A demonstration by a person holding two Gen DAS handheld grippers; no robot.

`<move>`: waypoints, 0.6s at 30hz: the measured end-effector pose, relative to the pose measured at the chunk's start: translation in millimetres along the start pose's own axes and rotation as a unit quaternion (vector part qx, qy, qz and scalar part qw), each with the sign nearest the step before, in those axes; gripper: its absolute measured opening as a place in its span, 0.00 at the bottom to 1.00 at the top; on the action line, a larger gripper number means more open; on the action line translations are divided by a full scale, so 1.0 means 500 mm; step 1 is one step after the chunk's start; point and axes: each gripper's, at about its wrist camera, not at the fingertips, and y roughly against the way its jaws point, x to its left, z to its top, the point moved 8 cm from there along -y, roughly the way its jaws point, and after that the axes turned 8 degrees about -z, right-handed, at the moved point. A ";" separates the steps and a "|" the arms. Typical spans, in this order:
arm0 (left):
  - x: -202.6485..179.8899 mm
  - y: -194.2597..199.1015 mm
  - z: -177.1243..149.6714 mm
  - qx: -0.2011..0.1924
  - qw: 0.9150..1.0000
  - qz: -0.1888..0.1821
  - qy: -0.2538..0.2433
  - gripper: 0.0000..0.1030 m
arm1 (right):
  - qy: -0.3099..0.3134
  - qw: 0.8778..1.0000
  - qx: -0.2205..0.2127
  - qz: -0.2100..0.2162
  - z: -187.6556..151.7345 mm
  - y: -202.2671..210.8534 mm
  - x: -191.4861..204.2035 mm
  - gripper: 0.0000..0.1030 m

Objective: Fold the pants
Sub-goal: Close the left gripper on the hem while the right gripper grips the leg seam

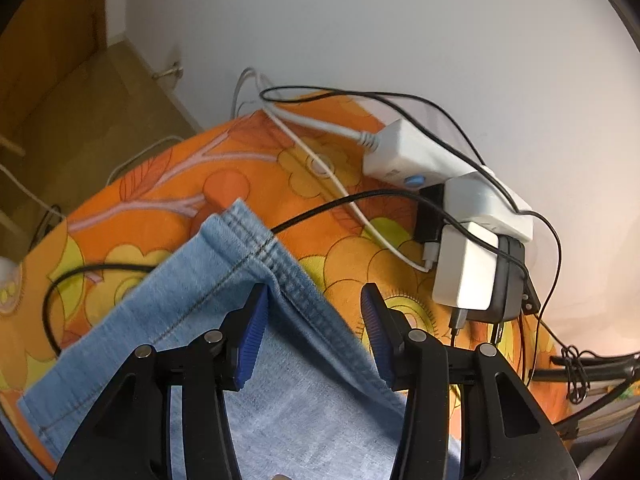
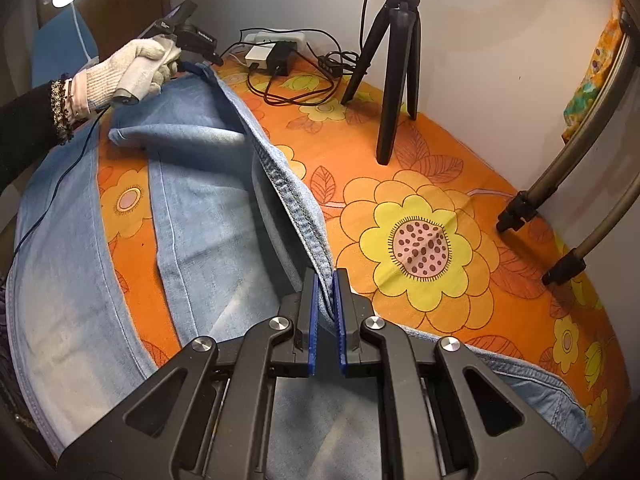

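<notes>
The jeans lie on an orange flowered sheet, pale blue denim. In the right wrist view their long axis runs from the near edge of the picture away toward the far left corner, where the wall stands. One leg lies flat along the left side; a strip of sheet shows between it and the other leg. A stitched hem edge of that other leg is lifted off the sheet and stretched in a taut ridge between the two grippers.

The right gripper is pinched nearly closed on the near end of that hem: both blue pads press on the denim, with only the cloth's thickness between them.

At the far end, the left gripper stands about half open. In its own view the hem passes between the blue fingers; the cloth lies against the left one, and the right one stands clear of it, so nothing is clamped. From the right wrist view, a gloved hand holds this gripper at the far hem end; its fingers are too small there to judge.

Beyond the hem, near the wall, lie a white power strip with chargers and tangled black cables. A black tripod stands on the sheet to the right, well apart from the jeans.
</notes>
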 end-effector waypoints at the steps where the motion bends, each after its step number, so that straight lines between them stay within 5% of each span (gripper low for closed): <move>1: -0.001 0.001 0.000 -0.001 1.000 -0.001 0.001 0.45 | 0.000 1.000 -0.001 0.001 -0.003 0.005 0.000 0.08; 4: -0.005 0.000 -0.002 -0.004 1.000 0.007 -0.008 0.40 | 0.003 1.000 -0.005 0.003 -0.014 0.020 0.004 0.08; 7: -0.005 -0.007 -0.008 -0.009 0.999 0.021 -0.031 0.09 | -0.003 1.000 -0.004 0.001 -0.019 0.021 0.005 0.08; 18: -0.024 0.131 0.000 -0.062 0.996 -0.026 -0.055 0.04 | -0.006 0.998 -0.014 -0.063 0.026 0.095 -0.007 0.08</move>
